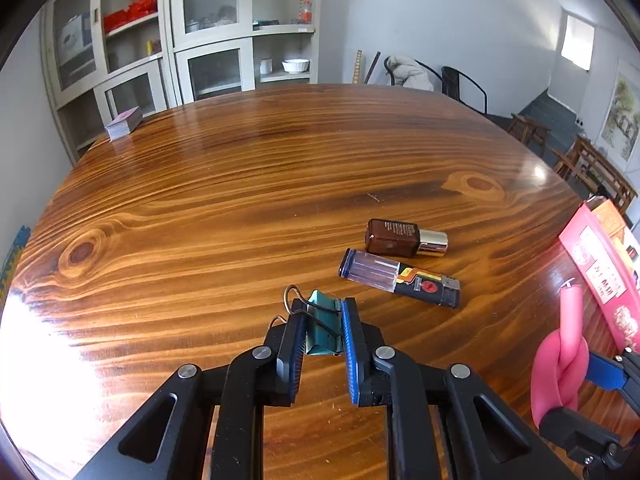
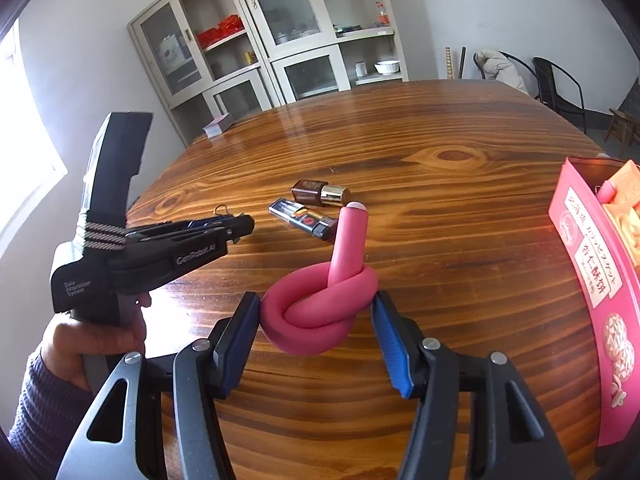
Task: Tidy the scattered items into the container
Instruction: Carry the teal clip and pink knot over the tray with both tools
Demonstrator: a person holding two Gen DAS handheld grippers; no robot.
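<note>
1. Only the left wrist view shows the grip up close: the left gripper (image 1: 322, 326) has its pads pressed onto a teal binder clip (image 1: 323, 330) low over the wooden table (image 1: 200, 208), the clip's wire handles poking out past the left pad.
2. Only the right wrist view shows the person: a hand (image 2: 94, 344) in a purple knit sleeve (image 2: 44, 412) grasps the left tool's handle, its nose angled down at the table.
3. The right gripper (image 2: 316, 312) pinches a knotted pink foam tube (image 2: 320, 304), one pad on each side of the knot, one end sticking up.
4. A brown bottle (image 1: 404, 238) and a lighter (image 1: 400, 276) lie side by side on the table, just beyond the clip.
5. The pink box (image 2: 596, 280) stands at the table's right edge, apart from them.
</note>
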